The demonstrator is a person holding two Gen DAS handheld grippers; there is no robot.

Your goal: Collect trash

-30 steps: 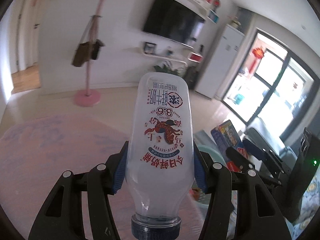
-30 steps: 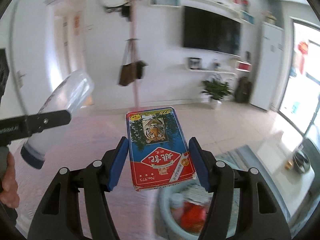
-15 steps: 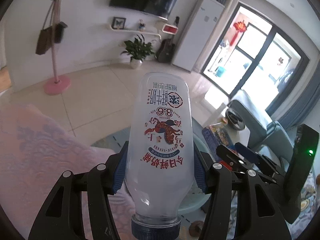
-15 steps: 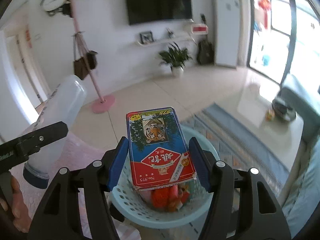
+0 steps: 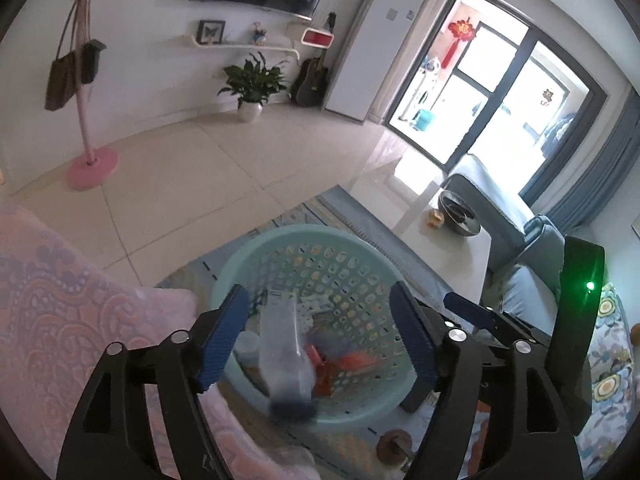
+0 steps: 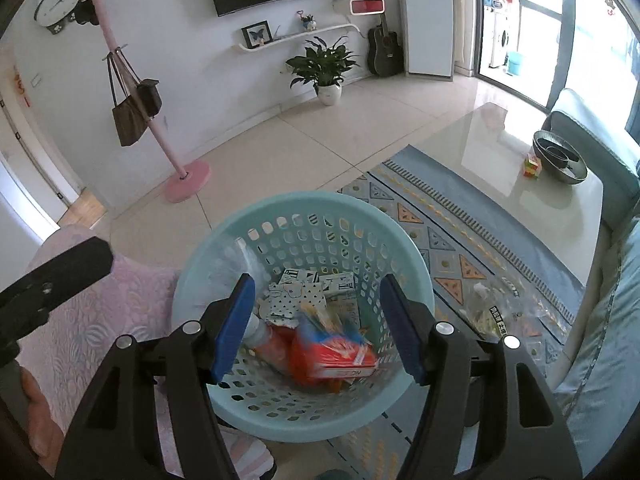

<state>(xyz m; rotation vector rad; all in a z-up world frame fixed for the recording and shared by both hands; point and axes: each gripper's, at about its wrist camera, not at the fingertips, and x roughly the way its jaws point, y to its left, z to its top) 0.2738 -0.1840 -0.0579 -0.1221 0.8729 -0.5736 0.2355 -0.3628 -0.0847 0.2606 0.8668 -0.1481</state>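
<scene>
A light blue perforated basket [image 5: 360,256] [image 6: 404,240] sits on the floor below both grippers. My left gripper [image 5: 320,340] is open above it. The clear plastic bottle [image 5: 286,352] with a dark blue cap is blurred, between the open jaws and over the basket. My right gripper [image 6: 318,326] is open above the basket. The red and blue card box [image 6: 336,354] lies blurred in the basket among cartons [image 6: 308,292] and red wrappers [image 6: 276,344].
A pink patterned cushion [image 5: 60,320] [image 6: 104,320] lies left of the basket. A patterned blue rug [image 6: 472,240] and a glass coffee table [image 6: 540,176] with a metal bowl [image 6: 560,156] are to the right. A crumpled plastic bottle [image 6: 500,312] lies on the rug. A pink coat stand [image 6: 188,176] stands behind.
Both grippers tipped down over the basket and opened. The bottle left the left jaws and the card box left the right jaws; both dropped toward the basket.
</scene>
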